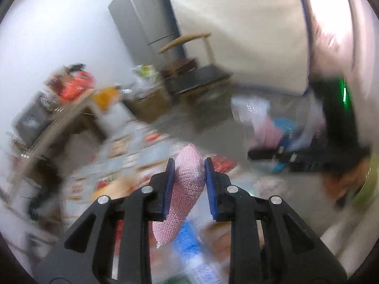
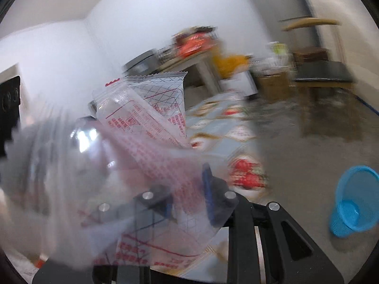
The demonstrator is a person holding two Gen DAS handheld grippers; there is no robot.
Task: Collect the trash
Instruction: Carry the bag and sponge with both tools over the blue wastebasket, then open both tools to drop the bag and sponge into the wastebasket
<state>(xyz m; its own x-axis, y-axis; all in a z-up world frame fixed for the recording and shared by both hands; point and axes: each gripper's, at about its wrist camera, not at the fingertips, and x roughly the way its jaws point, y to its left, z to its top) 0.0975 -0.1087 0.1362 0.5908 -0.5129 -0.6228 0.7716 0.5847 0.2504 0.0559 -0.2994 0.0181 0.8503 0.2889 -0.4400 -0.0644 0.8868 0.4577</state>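
Observation:
My left gripper is shut on a strip of pink bubble wrap, which stands up between the blue pads and hangs below them. It is held above a table with a patterned cloth. To the right, my right gripper carries a bundle of clear bags with pink and blue inside. In the right wrist view my right gripper is shut on clear plastic bags with red print. The bags drape over its left finger and hide it. Both views are blurred.
A blue plastic basket stands on the grey floor at the right. Beyond the table are a cluttered shelf, cardboard boxes, a wooden chair, a dark bench and a grey fridge.

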